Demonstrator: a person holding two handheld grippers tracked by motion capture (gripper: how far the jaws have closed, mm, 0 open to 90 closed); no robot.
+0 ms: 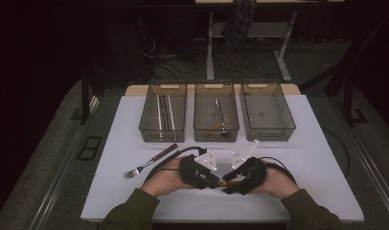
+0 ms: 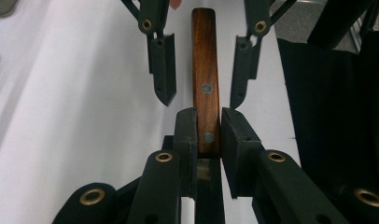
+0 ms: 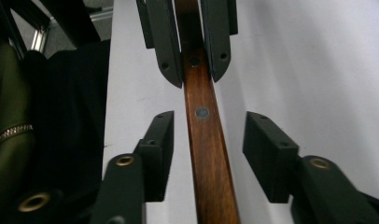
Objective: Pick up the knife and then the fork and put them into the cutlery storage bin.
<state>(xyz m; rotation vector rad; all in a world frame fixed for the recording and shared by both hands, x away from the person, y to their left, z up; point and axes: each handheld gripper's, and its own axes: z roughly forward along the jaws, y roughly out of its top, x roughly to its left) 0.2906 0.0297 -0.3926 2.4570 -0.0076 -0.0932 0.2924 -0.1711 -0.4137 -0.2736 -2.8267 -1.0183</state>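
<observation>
A wooden-handled utensil (image 1: 226, 176) with metal rivets hangs level just above the white table (image 1: 303, 158), near its front edge. My left gripper (image 2: 209, 126) is shut on one end of the brown handle (image 2: 206, 84); the utensil's working end is hidden behind the jaws. My right gripper (image 3: 208, 135) faces it from the other side, and its pads (image 3: 269, 154) stand on either side of the handle (image 3: 204, 140) without touching it. In the high view the left gripper (image 1: 212, 181) and right gripper (image 1: 229, 179) nearly meet tip to tip.
A wood-handled fork (image 1: 149, 163) lies on the table to the left of my hands. Three clear bins stand in a row at the back: the left bin (image 1: 162, 85) holds long utensils, the middle bin (image 1: 214, 84) one utensil, beside the right bin (image 1: 262, 84).
</observation>
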